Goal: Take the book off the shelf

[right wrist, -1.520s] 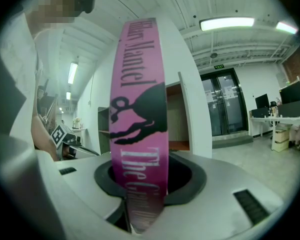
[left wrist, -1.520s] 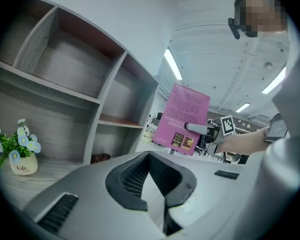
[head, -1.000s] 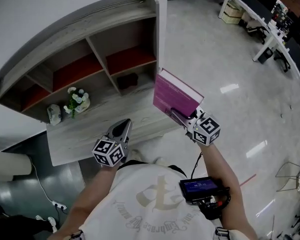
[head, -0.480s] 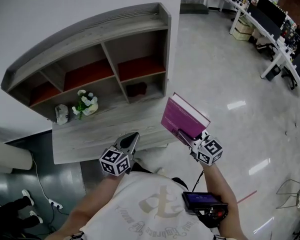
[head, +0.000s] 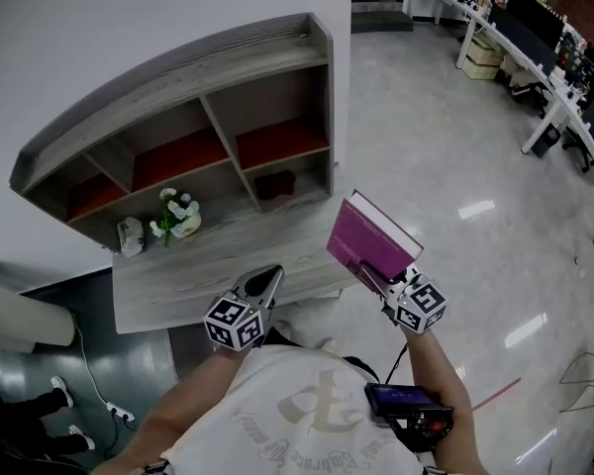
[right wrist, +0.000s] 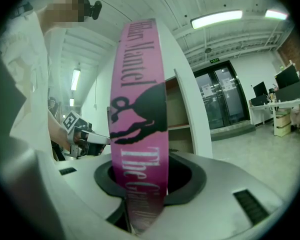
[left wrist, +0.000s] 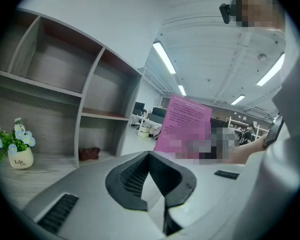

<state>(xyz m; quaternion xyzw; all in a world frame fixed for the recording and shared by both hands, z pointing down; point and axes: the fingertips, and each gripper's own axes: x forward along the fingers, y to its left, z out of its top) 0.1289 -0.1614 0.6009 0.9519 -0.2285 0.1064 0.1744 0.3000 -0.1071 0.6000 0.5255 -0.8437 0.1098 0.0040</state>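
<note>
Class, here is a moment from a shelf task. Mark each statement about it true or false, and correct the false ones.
1. The right gripper holds the book. True.
2. Flowers stand on the shelf. True.
3. The book rests on the shelf. False: it is held in the air, off the shelf.
4. The left gripper grips the flowers. False: its fingers are shut on nothing, apart from the flowers.

wall: white | floor: glossy grey | desks: far right | strip lights: lit
</note>
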